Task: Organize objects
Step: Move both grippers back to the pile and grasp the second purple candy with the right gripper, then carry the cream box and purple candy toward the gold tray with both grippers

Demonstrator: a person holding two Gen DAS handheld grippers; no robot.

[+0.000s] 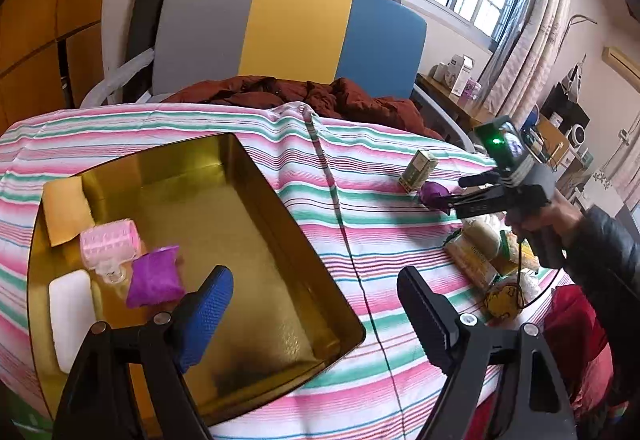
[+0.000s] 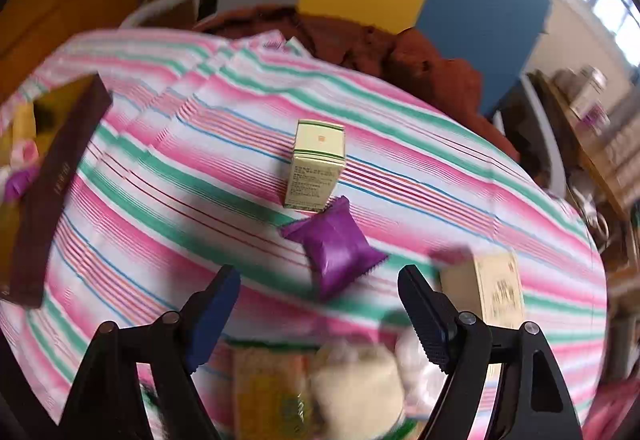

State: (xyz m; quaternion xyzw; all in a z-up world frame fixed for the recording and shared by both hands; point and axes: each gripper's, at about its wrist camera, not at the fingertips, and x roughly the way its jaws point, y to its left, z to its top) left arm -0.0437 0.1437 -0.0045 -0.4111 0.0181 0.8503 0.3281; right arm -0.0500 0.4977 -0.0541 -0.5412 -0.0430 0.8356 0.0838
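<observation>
While our left hand-held gripper (image 1: 316, 304) hangs spread and empty over the gold tin (image 1: 256, 176), our right hand-held gripper (image 2: 320, 304) – jaws apart, pinching nothing – hovers above a purple sachet (image 2: 334, 246) lying on the striped table (image 2: 160, 168), touching a small upright carton (image 2: 316, 164).

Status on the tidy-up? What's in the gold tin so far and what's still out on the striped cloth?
Done: the gold tin holds a purple sachet, pink roller and white block. In hand: nothing; the right gripper is open, approaching a second purple sachet. Left: that sachet, the upright cream box, another cream box and blurred packets nearer.
</observation>
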